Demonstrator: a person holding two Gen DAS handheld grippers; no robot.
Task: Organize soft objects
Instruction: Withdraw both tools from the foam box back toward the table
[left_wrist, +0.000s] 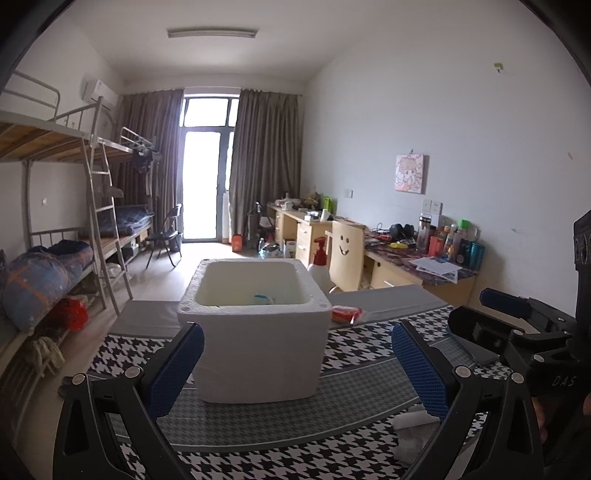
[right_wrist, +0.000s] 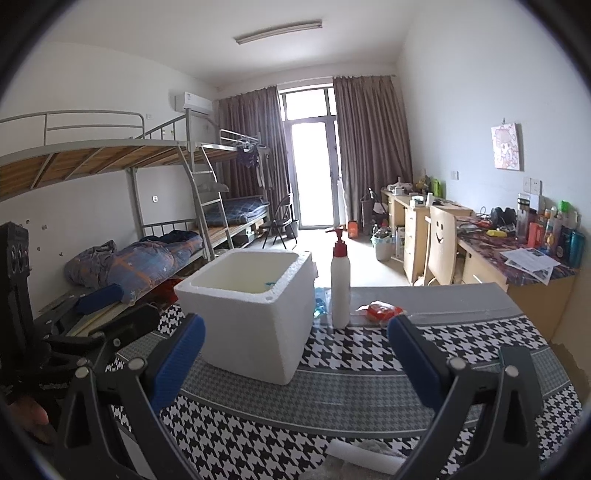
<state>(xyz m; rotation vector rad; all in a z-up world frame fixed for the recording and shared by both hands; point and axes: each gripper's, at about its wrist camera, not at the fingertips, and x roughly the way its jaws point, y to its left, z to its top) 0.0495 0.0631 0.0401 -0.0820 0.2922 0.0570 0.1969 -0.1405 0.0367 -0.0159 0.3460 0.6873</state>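
While both of your grippers hang spread wide and empty above the near edge of the houndstooth tablecloth, nothing has been picked up, so you are set up for a reach rather than a carry. Your left gripper points straight at the white foam box, which stands open-topped in the middle of the cloth, presumably as the bin for the soft things; a small blue item already lies on its floor. Your right gripper looks past the box's corner toward the red-capped pump bottle, standing upright just beside the box, and the red-and-orange packet lying flat near the bottle at the far edge of the cloth. A white rolled or crumpled piece lies right under your right gripper at the near edge; it looks soft, though too little of it shows to name it. Judged from this, that white piece is your closest candidate, and the wide jaws suit a squashy grasp. Keep clear of the bottle, which would tip easily.
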